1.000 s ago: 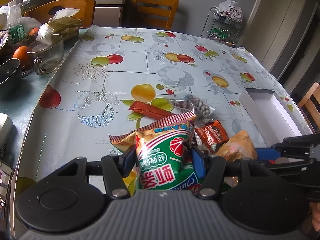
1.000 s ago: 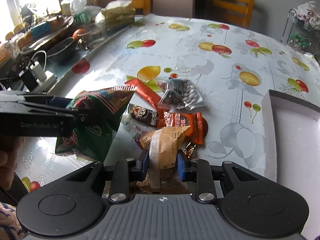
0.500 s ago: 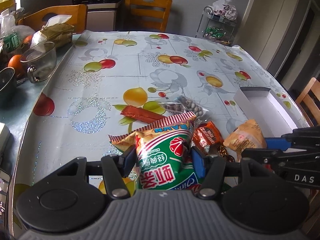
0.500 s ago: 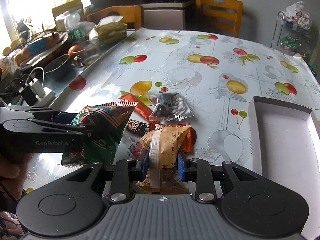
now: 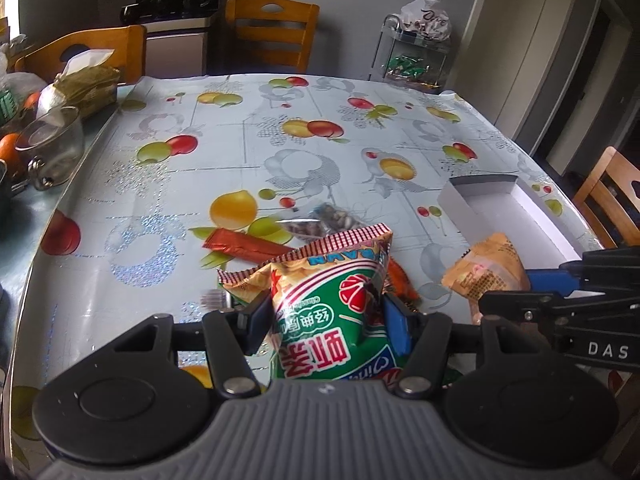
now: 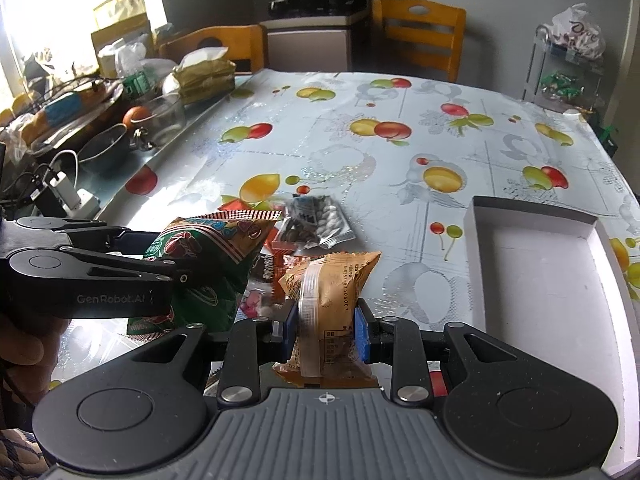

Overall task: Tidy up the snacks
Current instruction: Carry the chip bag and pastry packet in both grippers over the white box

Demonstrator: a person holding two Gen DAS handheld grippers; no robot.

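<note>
Both grippers have lifted: left gripper (image 5: 326, 316) clamps one green bag (image 5: 336, 312), right gripper (image 6: 325, 330) narrowly pinches one orange packet (image 6: 326, 304).

Both wrist cameras sit close above the table (image 5: 248, 128), angled down across it toward the far chairs (image 6: 418, 36), sharing the snack pile (image 6: 304, 240) and white box (image 5: 516, 216).

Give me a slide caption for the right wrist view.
Right gripper holds a tan snack packet above the fruit-print table, white box alongside.
</note>
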